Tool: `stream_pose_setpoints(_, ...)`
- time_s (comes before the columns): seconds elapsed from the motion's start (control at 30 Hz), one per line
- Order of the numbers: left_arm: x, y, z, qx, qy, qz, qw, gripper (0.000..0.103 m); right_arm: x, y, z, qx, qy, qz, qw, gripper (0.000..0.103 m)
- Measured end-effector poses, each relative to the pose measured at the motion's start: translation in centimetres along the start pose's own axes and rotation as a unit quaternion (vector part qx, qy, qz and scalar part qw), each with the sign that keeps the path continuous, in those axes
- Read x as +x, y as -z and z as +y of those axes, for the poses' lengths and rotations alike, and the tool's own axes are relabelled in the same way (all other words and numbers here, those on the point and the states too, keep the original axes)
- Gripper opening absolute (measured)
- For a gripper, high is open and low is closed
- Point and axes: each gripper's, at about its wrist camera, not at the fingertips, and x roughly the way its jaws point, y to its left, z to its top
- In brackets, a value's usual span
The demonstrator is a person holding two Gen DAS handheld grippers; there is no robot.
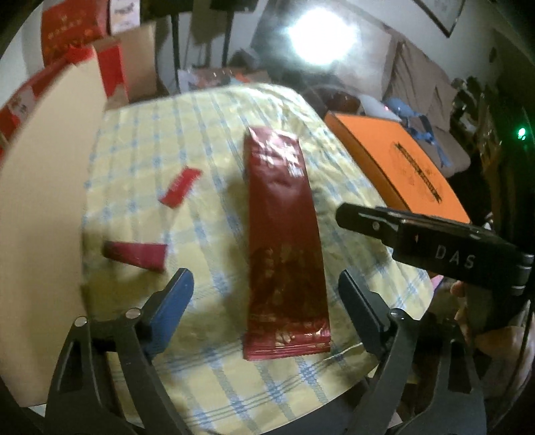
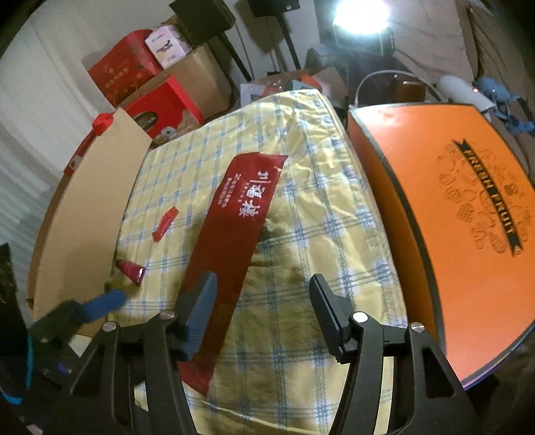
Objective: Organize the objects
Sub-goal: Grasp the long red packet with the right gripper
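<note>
2 hand-held grippers hover over 1 long red packet (image 1: 284, 241) lying flat on the checked tablecloth (image 1: 150, 144). Left gripper (image 1: 265, 294), jaws apart and empty, straddles the packet's near end; long axis runs away from it. Right gripper (image 2: 262, 301), also unclenched and holding nothing, sits just right of the packet (image 2: 234, 221). Left appears nearer.

A bright lamp (image 2: 359, 13) glares beyond the table's far edge, with stacked red boxes (image 2: 143, 87) and a cardboard carton (image 2: 204, 77) behind the far left corner.
</note>
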Motion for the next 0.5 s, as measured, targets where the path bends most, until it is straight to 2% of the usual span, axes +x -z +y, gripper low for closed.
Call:
stream_pose_setpoints(0.1, 1.2, 0.2, -0.1, 0.001, 0.005, 0.022, 0.9997, 0.074, 0.7, 0.0, -0.3, 0.005, -0.013, 0.006, 1.000, 0.056)
stream_pose_setpoints(0.23, 1.8, 0.5, -0.4, 0.010, 0.005, 0.031, 0.9995, 0.074, 1.5, 0.0, -0.4, 0.011, -0.030, 0.014, 0.999, 0.049)
stream_pose_setpoints(0.3, 2.0, 0.6, -0.5, 0.010, 0.009, 0.034, 0.9993, 0.073, 1.8, 0.1, -0.3, 0.010, -0.037, 0.017, 0.999, 0.049)
stream_pose_setpoints(0.4, 2.4, 0.6, -0.6, 0.010, 0.015, 0.044, 0.9989, 0.067, 2.3, 0.2, -0.2, 0.013, -0.049, 0.024, 0.998, 0.049)
stream_pose_setpoints(0.5, 2.5, 0.6, -0.9, 0.014, 0.013, 0.041, 0.9990, 0.067, 2.6, 0.2, 0.1, 0.012, -0.057, 0.026, 0.998, 0.049)
